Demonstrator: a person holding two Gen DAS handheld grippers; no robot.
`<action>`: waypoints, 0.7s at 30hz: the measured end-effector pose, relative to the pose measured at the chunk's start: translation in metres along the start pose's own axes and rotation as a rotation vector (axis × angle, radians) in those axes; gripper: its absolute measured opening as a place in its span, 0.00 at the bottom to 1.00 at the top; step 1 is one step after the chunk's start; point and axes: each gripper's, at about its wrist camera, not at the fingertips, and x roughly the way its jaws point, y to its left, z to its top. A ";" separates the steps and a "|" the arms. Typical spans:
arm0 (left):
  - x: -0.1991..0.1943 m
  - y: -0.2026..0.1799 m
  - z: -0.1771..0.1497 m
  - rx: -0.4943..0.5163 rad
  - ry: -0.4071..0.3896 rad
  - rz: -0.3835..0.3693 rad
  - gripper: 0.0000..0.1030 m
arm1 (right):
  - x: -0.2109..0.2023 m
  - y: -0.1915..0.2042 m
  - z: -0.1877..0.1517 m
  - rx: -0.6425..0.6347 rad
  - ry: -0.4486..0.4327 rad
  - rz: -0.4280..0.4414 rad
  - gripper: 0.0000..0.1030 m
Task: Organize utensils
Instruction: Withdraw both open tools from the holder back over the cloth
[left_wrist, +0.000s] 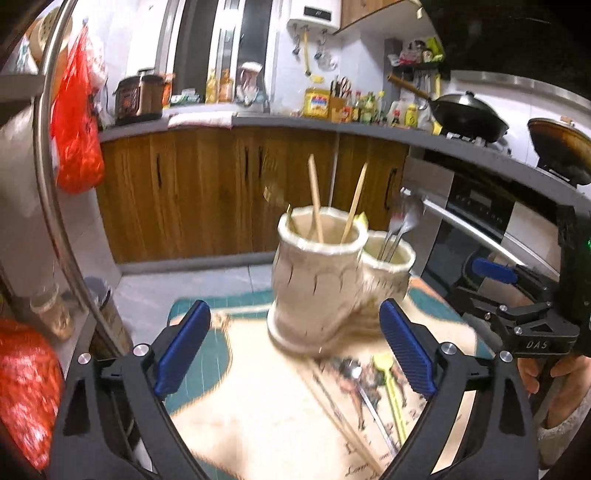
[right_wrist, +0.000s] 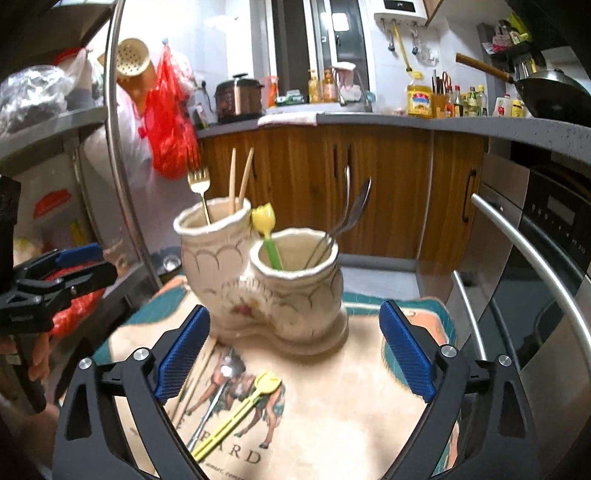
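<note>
A cream ceramic double-pot utensil holder (right_wrist: 258, 280) stands on the small table; it also shows in the left wrist view (left_wrist: 317, 280). The taller pot holds chopsticks (right_wrist: 236, 177) and a gold fork (right_wrist: 199, 184). The shorter pot holds metal spoons (right_wrist: 354, 210) and a yellow tulip-topped utensil (right_wrist: 264, 221). On the mat in front lie a yellow utensil (right_wrist: 243, 410), a metal spoon (right_wrist: 216, 398) and chopsticks (left_wrist: 340, 410). My left gripper (left_wrist: 295, 347) is open and empty, just before the holder. My right gripper (right_wrist: 295, 350) is open and empty, close to the holder's base.
A printed mat (right_wrist: 332, 406) covers the table. A curved metal rack pole (right_wrist: 122, 147) and shelves with a red bag (right_wrist: 170, 118) stand left. An oven with a bar handle (right_wrist: 535, 266) is right. Wooden kitchen cabinets (right_wrist: 369, 184) lie behind.
</note>
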 end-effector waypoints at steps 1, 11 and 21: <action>0.004 0.002 -0.004 -0.009 0.014 0.002 0.89 | 0.002 0.000 -0.002 0.000 0.006 -0.003 0.91; 0.041 0.013 -0.039 -0.018 0.142 0.058 0.92 | 0.034 -0.007 -0.032 0.019 0.125 -0.027 0.92; 0.074 -0.004 -0.057 0.039 0.286 0.080 0.91 | 0.049 0.003 -0.044 -0.029 0.205 -0.018 0.92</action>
